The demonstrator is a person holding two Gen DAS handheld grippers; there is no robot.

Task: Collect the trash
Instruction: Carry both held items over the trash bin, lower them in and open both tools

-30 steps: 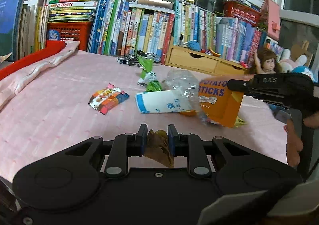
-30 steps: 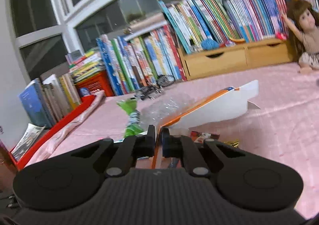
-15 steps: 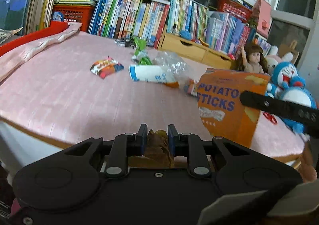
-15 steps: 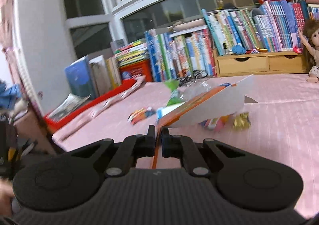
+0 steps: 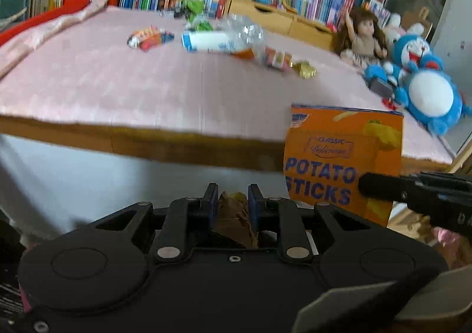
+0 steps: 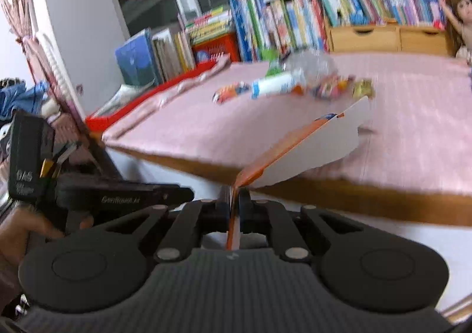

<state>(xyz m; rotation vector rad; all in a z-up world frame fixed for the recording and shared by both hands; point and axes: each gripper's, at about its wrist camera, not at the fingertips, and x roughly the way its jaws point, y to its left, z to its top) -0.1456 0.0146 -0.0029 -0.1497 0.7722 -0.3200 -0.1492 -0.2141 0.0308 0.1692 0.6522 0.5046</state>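
Orange potato-sticks box (image 5: 343, 162) hangs off the pink table (image 5: 118, 88) edge, pinched by its flap in the right gripper (image 6: 234, 203). Left gripper (image 5: 233, 200) clamps a brown wrapper (image 5: 234, 215), also clear of the table; likely both bound for disposal. Remaining trash (image 5: 218, 41) lies mid-table.

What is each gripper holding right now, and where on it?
The left gripper pinches a crumpled brown wrapper around its middle. The right gripper clamps the orange potato sticks box by a thin edge.
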